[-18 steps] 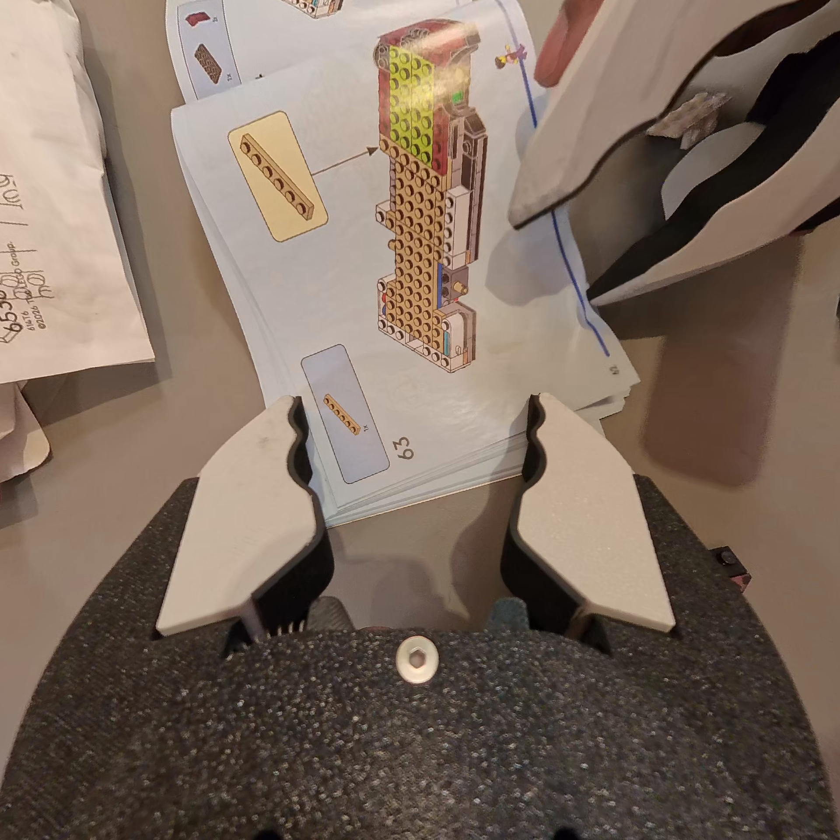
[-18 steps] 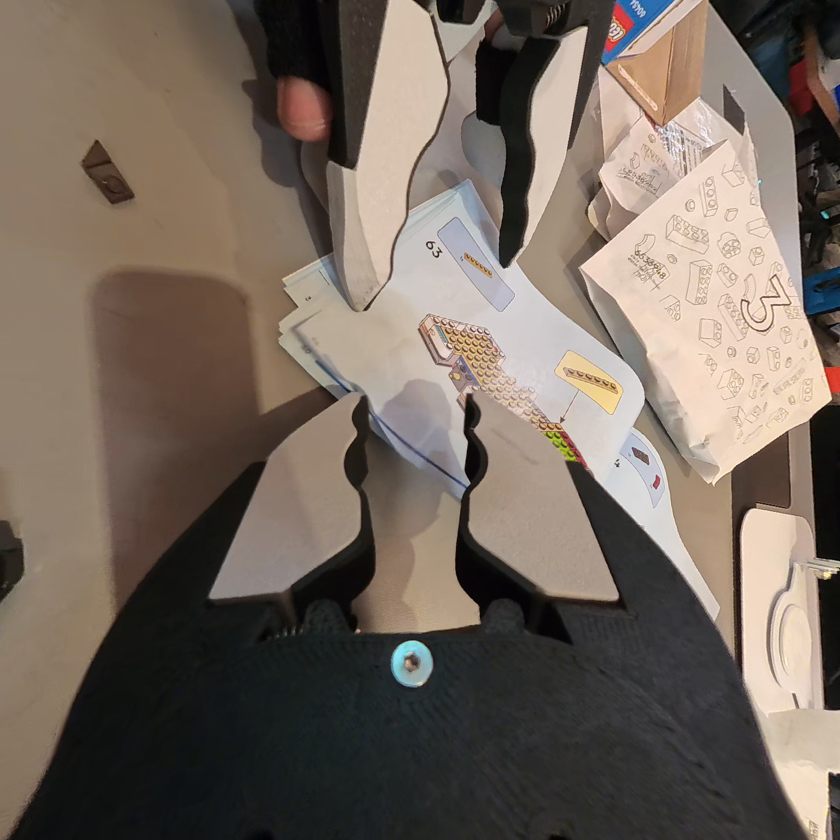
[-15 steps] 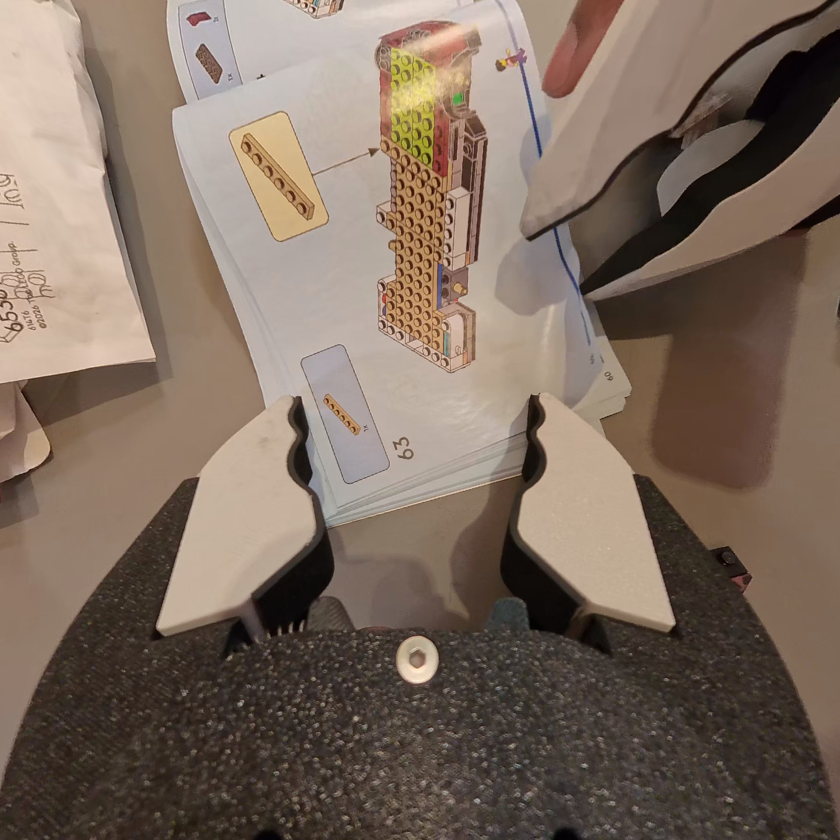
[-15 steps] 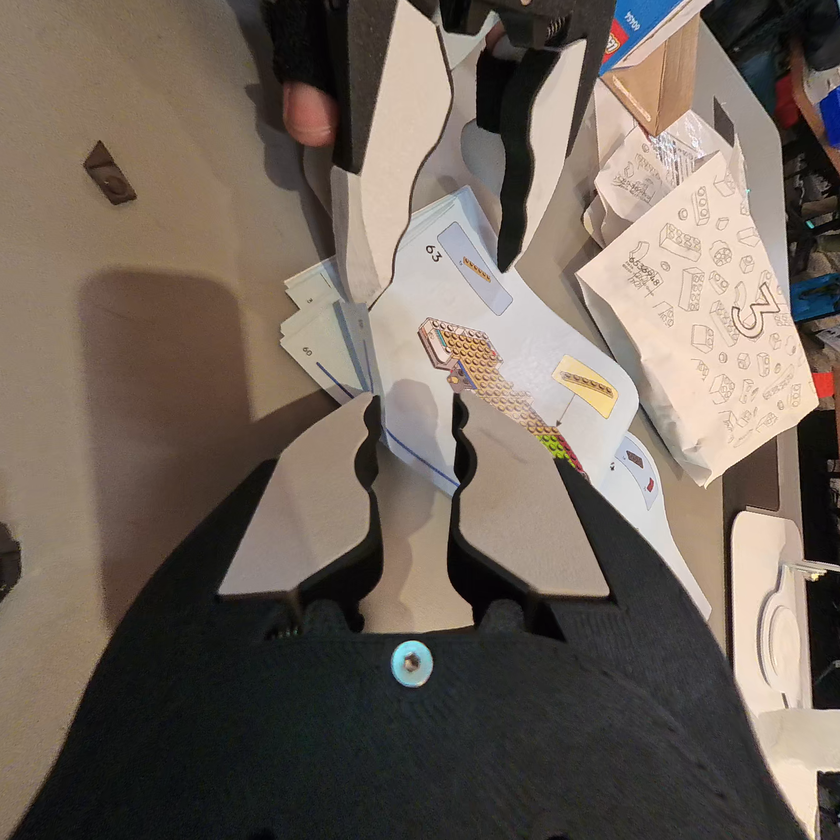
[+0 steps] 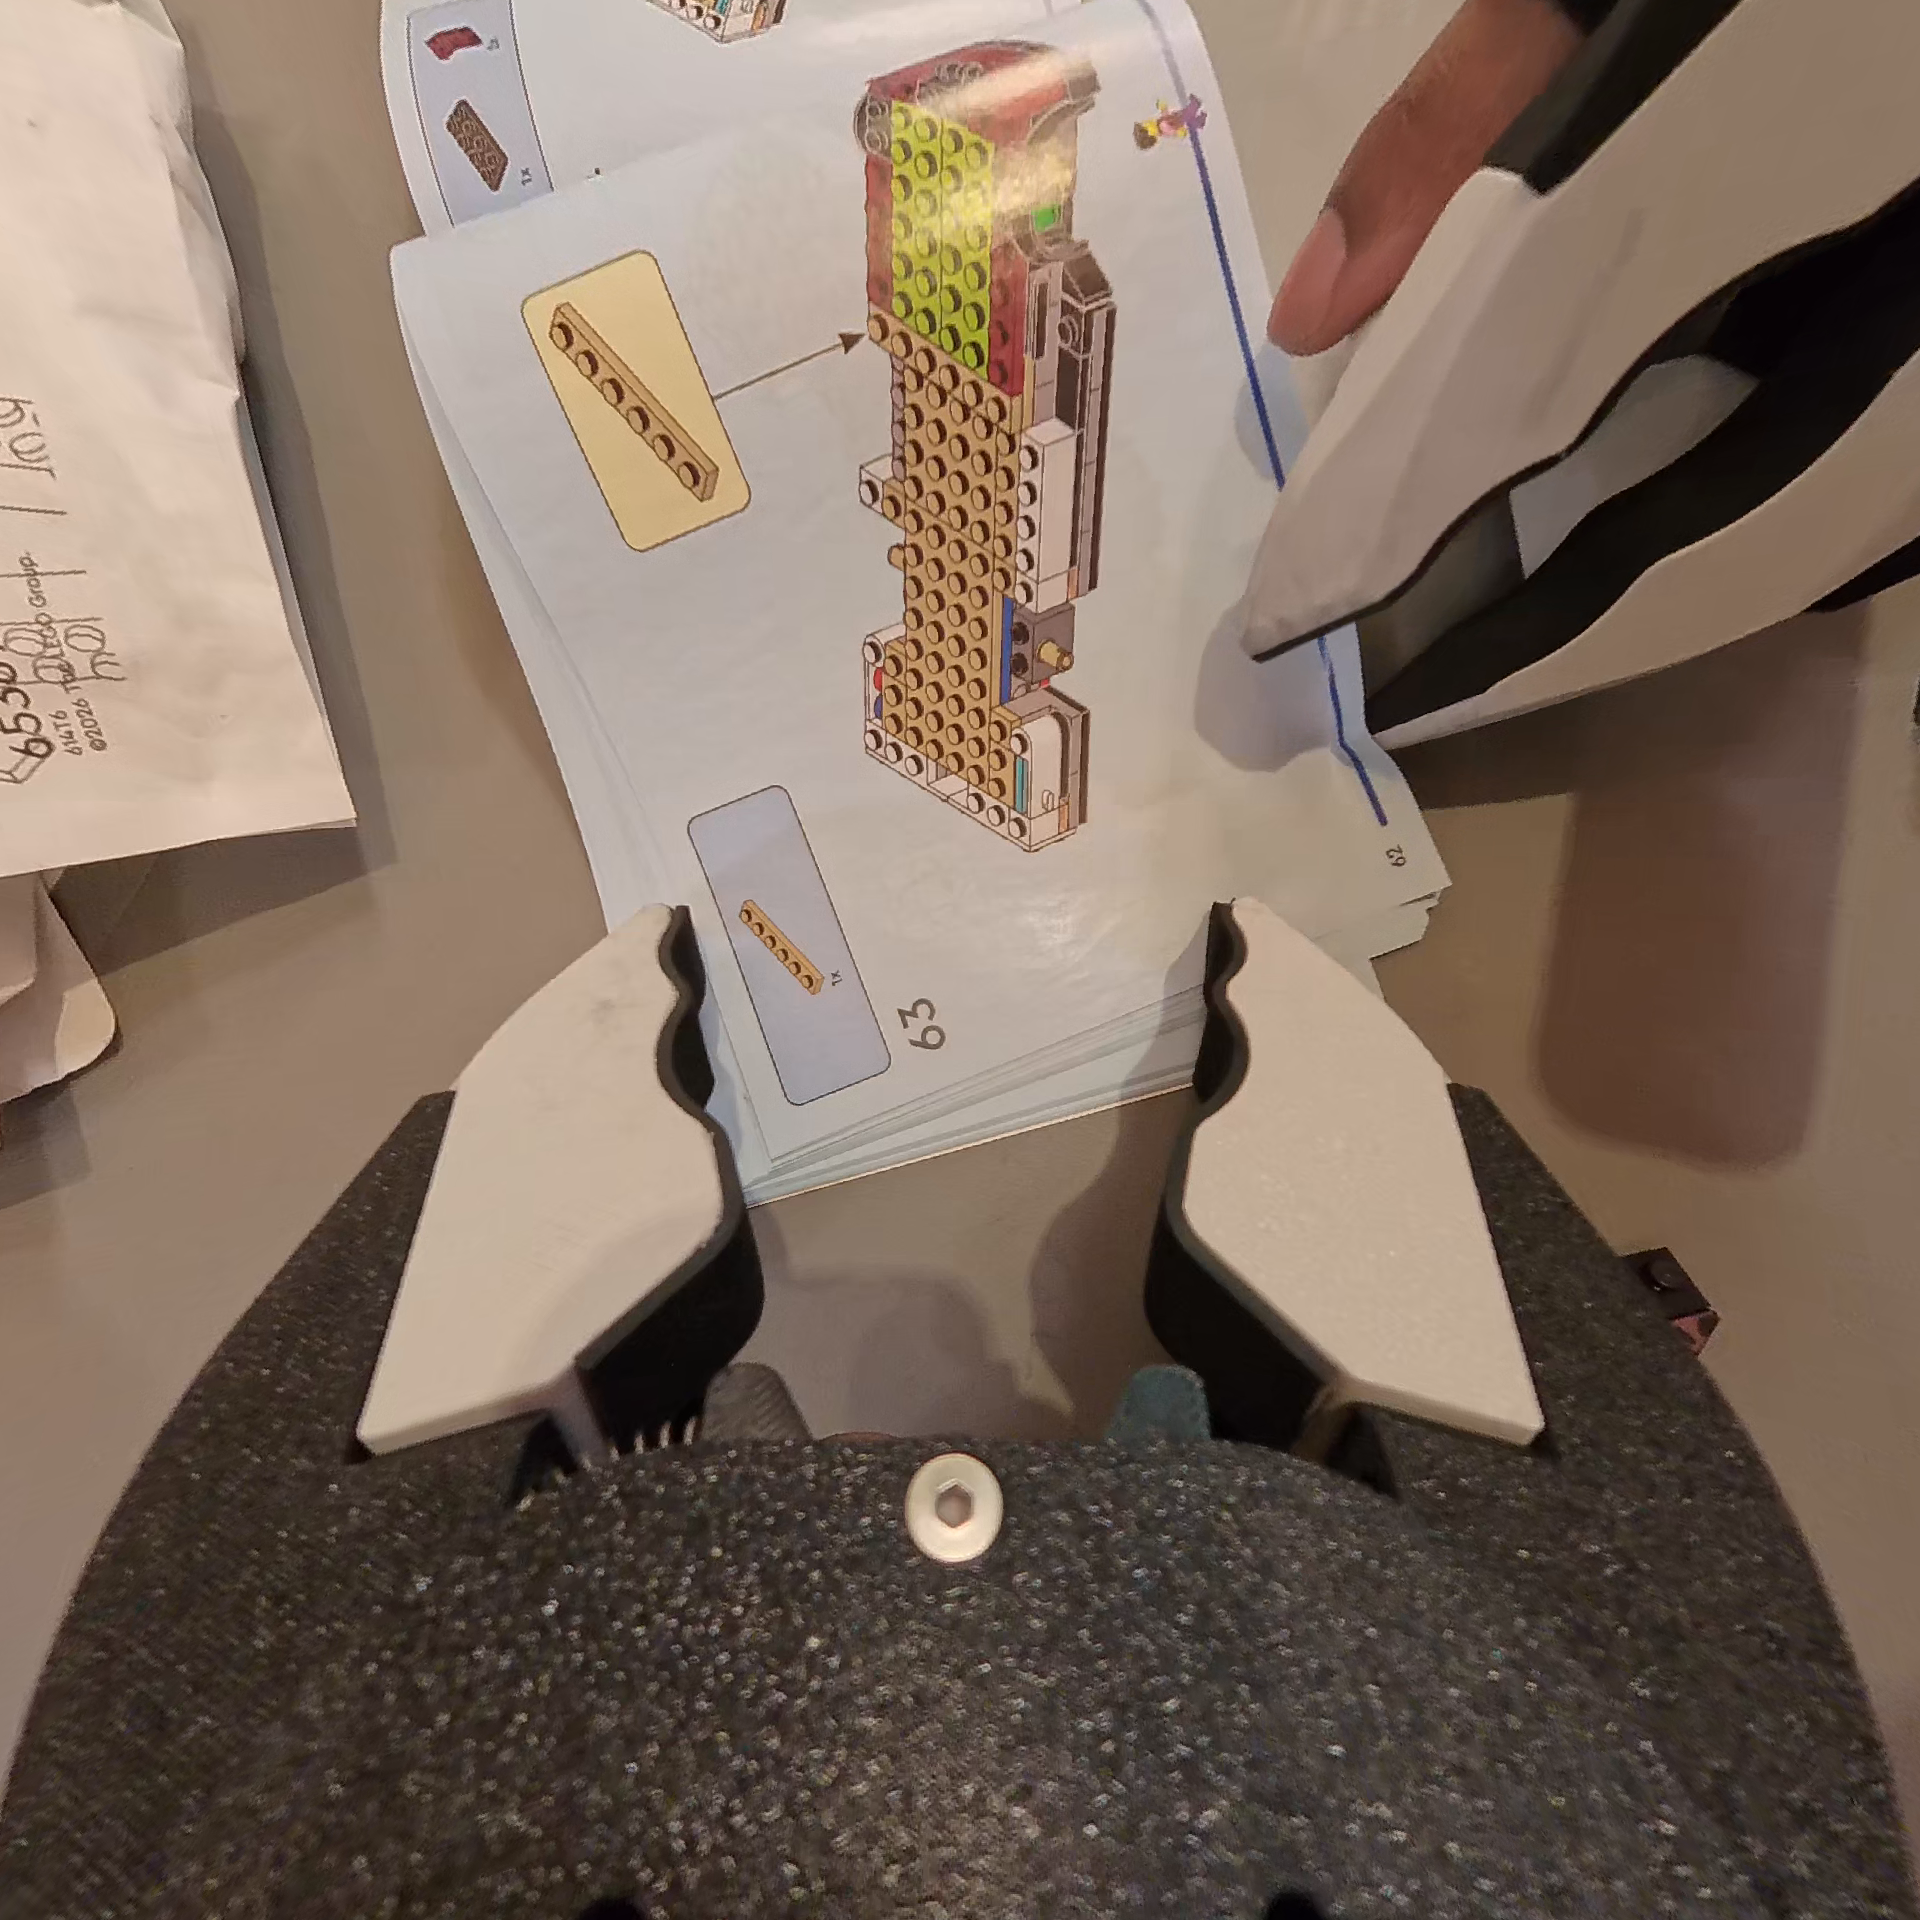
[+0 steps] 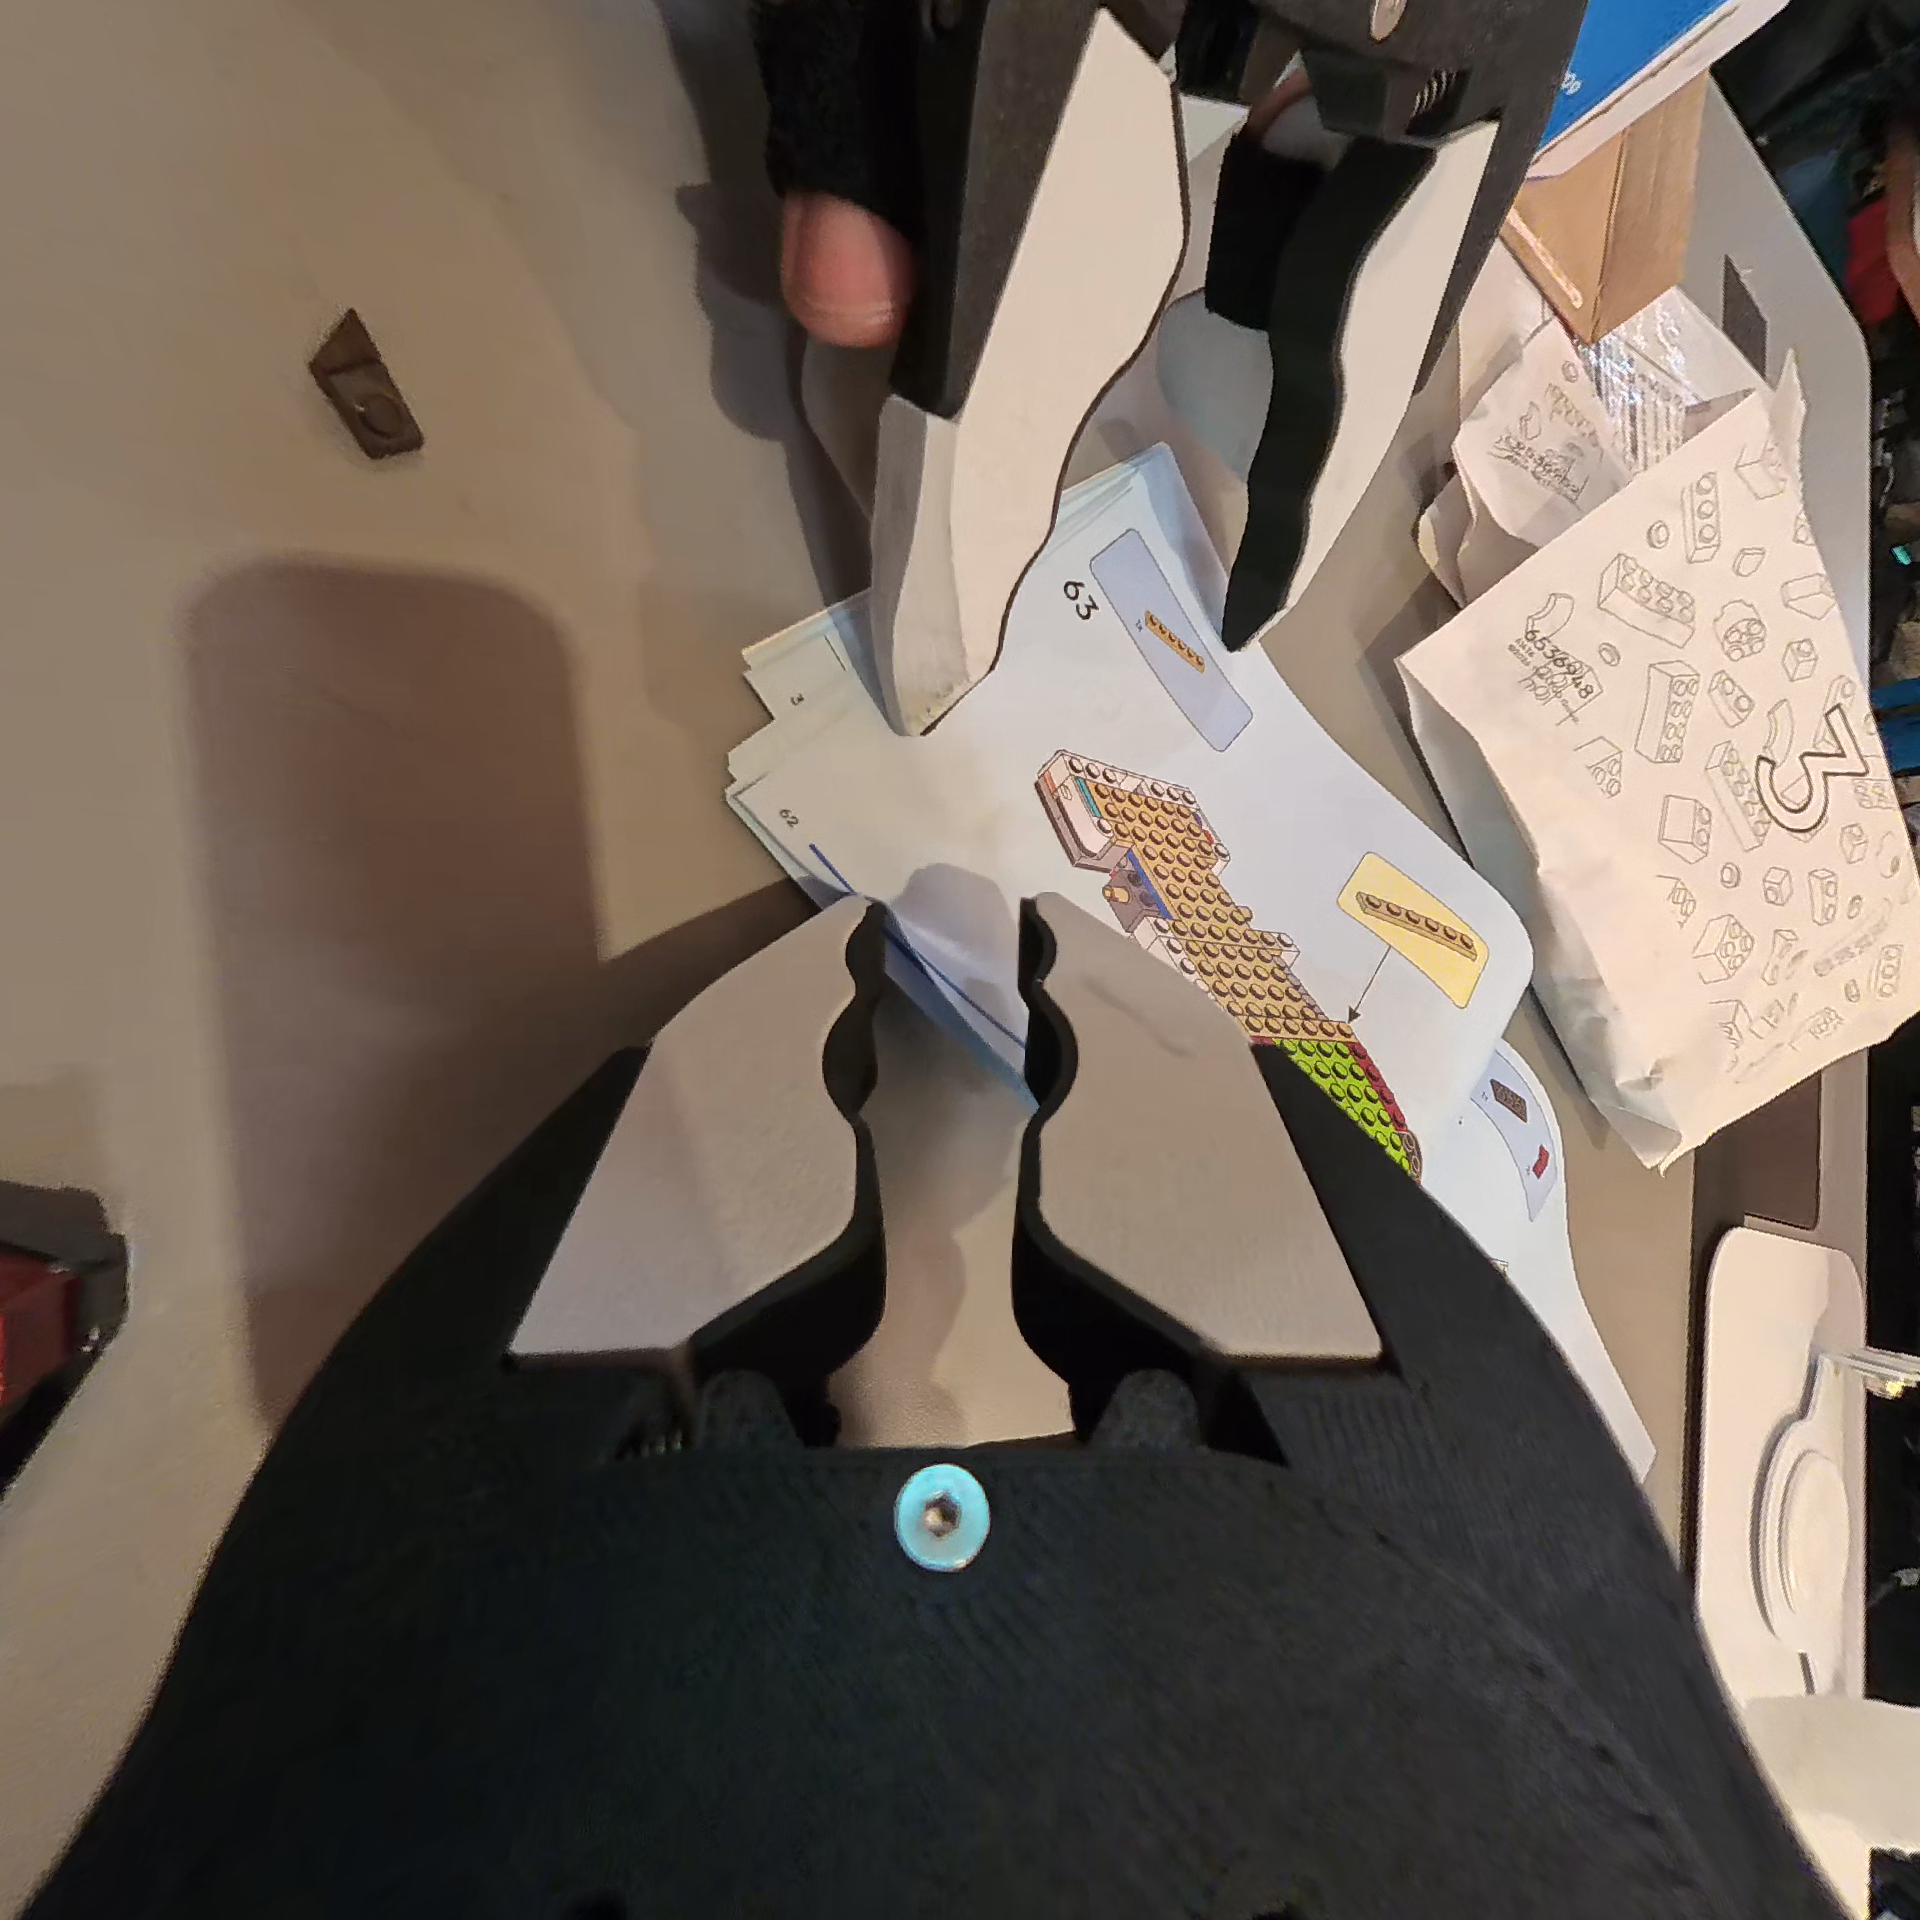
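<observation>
An open brick-building instruction booklet (image 5: 831, 727) lies on the beige table (image 5: 312, 1143). My left gripper (image 5: 951, 914) is open wide and empty over the booklet's near edge. In the right wrist view (image 6: 1081, 665) its fingertips (image 6: 914, 686) stand on the page. My right gripper (image 6: 954, 909) is at the booklet's (image 6: 1195, 831) side edge with its jaws narrowed. The edge of the top page lies between the fingers, and a gap shows between the pads. In the left wrist view this gripper (image 5: 1325, 681) comes in from the upper right.
A white paper bag (image 6: 1714, 779) printed with brick drawings lies beside the booklet and also shows in the left wrist view (image 5: 125, 468). A small brown piece (image 6: 366, 390) lies on the table. A cardboard box (image 6: 1621, 208) and a white tray (image 6: 1787, 1455) stand at the right. Between my left fingertips and the small brown piece (image 6: 366, 390) there is roughly 9 cm.
My right gripper's jaws have narrowed at the booklet's edge, and loose pages at that corner have riffled and settled. My left gripper has stayed open in place.
</observation>
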`<state>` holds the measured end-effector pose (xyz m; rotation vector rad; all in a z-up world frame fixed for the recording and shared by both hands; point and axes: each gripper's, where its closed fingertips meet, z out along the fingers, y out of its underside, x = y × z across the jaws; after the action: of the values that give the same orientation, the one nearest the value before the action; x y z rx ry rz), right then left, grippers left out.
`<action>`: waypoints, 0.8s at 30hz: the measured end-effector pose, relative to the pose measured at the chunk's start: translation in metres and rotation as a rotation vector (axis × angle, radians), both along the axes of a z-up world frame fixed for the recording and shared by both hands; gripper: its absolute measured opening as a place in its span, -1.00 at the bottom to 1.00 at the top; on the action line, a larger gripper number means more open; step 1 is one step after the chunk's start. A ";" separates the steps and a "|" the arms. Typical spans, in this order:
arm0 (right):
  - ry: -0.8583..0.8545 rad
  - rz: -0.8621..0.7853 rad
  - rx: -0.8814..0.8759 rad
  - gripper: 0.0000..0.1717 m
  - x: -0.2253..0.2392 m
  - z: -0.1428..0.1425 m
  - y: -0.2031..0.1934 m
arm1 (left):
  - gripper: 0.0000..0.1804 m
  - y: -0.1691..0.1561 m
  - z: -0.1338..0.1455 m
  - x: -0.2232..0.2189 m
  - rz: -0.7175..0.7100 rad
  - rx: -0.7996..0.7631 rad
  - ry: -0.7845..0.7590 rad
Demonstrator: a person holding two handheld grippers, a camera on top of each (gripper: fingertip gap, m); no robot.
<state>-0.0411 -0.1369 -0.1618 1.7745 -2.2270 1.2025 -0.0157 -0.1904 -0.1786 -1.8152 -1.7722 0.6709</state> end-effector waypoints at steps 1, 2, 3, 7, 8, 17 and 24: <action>0.000 0.001 0.001 -0.72 0.000 0.000 0.000 | 0.03 0.000 0.000 0.000 0.000 0.000 0.000; 0.001 0.003 0.002 -0.73 0.000 0.000 0.000 | 0.03 0.000 0.000 0.000 0.000 0.000 0.000; 0.002 0.005 0.004 -0.74 0.000 -0.001 0.001 | 0.03 0.000 0.000 0.000 0.000 0.000 0.000; 0.008 0.012 0.012 -0.78 0.001 -0.002 0.002 | 0.03 0.000 0.000 0.000 0.000 0.000 -0.001; 0.008 0.015 0.013 -0.79 0.001 -0.002 0.003 | 0.03 0.000 0.000 0.000 0.000 -0.001 -0.001; -0.014 0.000 0.011 -1.00 -0.002 0.003 0.000 | -0.02 -0.012 0.025 -0.005 0.049 -0.009 0.128; -0.153 -0.117 -0.052 -1.00 -0.020 0.034 -0.019 | -0.03 -0.066 0.071 0.007 0.326 -0.056 0.372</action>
<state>-0.0610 -0.1559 -0.1282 1.5581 -2.3199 1.4008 -0.0089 -0.2566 -0.1076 -1.3324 -1.8142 1.1143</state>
